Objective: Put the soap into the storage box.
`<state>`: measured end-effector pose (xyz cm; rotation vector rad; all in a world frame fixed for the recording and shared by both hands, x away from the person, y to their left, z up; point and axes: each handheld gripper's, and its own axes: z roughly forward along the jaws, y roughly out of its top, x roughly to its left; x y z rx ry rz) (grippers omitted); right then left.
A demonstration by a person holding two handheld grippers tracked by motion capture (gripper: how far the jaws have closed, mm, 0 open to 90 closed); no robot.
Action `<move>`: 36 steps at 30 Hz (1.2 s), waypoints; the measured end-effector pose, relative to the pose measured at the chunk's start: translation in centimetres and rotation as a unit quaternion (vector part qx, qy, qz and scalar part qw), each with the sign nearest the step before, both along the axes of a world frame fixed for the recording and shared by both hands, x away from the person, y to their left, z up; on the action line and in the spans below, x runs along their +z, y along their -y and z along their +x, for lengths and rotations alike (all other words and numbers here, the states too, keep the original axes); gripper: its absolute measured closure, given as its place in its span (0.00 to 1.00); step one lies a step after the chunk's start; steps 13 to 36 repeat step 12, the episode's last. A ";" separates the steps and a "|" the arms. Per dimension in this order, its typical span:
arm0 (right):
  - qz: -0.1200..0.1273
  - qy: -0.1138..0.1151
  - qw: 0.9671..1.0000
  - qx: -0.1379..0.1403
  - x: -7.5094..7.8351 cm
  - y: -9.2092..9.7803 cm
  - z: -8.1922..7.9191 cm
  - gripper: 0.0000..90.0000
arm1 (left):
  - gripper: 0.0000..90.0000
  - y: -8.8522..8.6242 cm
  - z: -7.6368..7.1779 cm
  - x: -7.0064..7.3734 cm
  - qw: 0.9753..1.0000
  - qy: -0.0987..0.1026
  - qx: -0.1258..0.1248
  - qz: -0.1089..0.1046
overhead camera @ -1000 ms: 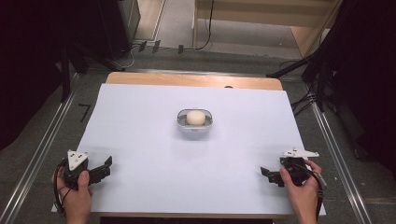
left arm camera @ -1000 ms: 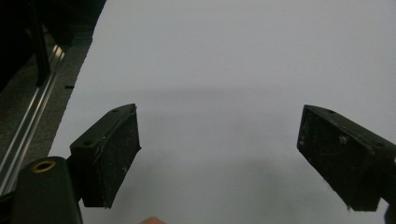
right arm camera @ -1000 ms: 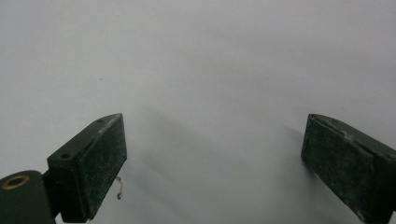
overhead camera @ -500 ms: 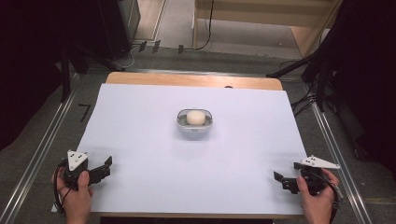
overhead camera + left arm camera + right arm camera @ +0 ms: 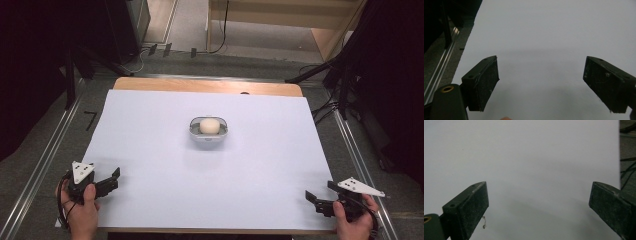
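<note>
A small grey bowl (image 5: 197, 135) sits in the middle of the white table sheet (image 5: 150, 130), with a pale round ball (image 5: 209, 125) inside it. My left gripper (image 5: 113, 177) rests at the near left corner of the sheet, held in a hand, open and empty. My right gripper (image 5: 316, 197) is at the near right corner, also open with nothing between its jaws. In the left gripper view my gripper (image 5: 541, 85) has wide-apart jaws over bare sheet. The right gripper view has my gripper (image 5: 537, 207) spread the same way, over plain white sheet. Both grippers are far from the bowl.
The wooden table edge (image 5: 207, 86) runs along the far side. Metal rails (image 5: 45, 160) flank the table left and right. Cables (image 5: 325, 107) and dark stands lie on the floor beyond the right side.
The right gripper has drawn back toward the near right corner of the sheet and a little to the right. The left gripper has stayed put.
</note>
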<state>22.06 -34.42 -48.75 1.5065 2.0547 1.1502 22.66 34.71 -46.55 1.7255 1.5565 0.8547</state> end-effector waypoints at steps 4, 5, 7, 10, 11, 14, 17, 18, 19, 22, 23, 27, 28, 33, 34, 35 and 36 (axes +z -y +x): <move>0.032 0.021 0.999 -0.011 -0.4 1.2 -1.3 0.03 | 0.16 0.0 0.0 0.0 1.000 -0.001 -0.001 0.003; 0.038 0.023 0.999 -0.009 -0.4 1.3 -1.3 0.03 | 0.16 0.0 0.0 0.0 1.000 -0.002 -0.001 0.003; 0.036 0.025 0.999 -0.010 -0.4 1.2 -1.3 0.03 | 0.16 0.1 0.0 0.0 1.000 -0.001 0.000 0.005; 0.047 0.027 0.999 -0.003 -0.6 1.4 -1.1 0.03 | 0.16 0.2 0.0 0.0 1.000 0.001 0.000 0.010; 0.047 0.027 0.999 -0.003 -0.6 1.4 -1.1 0.03 | 0.16 0.2 -0.1 0.0 1.000 0.001 -0.001 0.012; 0.052 0.024 0.998 -0.003 -0.6 1.5 -1.1 0.03 | 0.16 0.2 -0.1 0.0 1.000 0.003 0.000 0.012; 0.052 0.024 0.998 -0.003 -0.6 1.5 -1.1 0.03 | 0.16 0.2 -0.1 0.0 1.000 0.003 0.000 0.012; 0.052 0.024 0.998 -0.003 -0.6 1.5 -1.1 0.03 | 0.16 0.2 -0.1 0.0 1.000 0.003 0.000 0.012; 0.052 0.024 0.998 -0.003 -0.6 1.5 -1.1 0.03 | 0.16 0.2 -0.1 0.0 1.000 0.003 0.000 0.012; 0.052 0.024 0.998 -0.003 -0.6 1.5 -1.1 0.03 | 0.16 0.2 -0.1 0.0 1.000 0.003 0.000 0.012; 0.052 0.024 0.998 -0.003 -0.6 1.5 -1.1 0.03 | 0.16 0.2 -0.1 0.0 1.000 0.003 0.000 0.012; 0.052 0.024 0.998 -0.003 -0.6 1.5 -1.1 0.03 | 0.16 0.2 -0.1 0.0 1.000 0.003 0.000 0.012; 0.052 0.024 0.998 -0.003 -0.6 1.5 -1.1 0.03 | 0.16 0.2 -0.1 0.0 1.000 0.003 0.000 0.012; 0.052 0.024 0.998 -0.003 -0.6 1.5 -1.1 0.03 | 0.16 0.2 -0.1 0.0 1.000 0.003 0.000 0.012; 0.052 0.024 0.998 -0.003 -0.6 1.5 -1.1 0.03 | 0.16 0.2 -0.1 0.0 1.000 0.003 0.000 0.012; 0.052 0.024 0.998 -0.003 -0.6 1.5 -1.1 0.03 | 0.16 0.2 -0.1 0.0 1.000 0.003 0.000 0.012; 0.052 0.024 0.998 -0.003 -0.6 1.5 -1.1 0.03 | 0.16 0.2 -0.1 0.0 1.000 0.003 0.000 0.012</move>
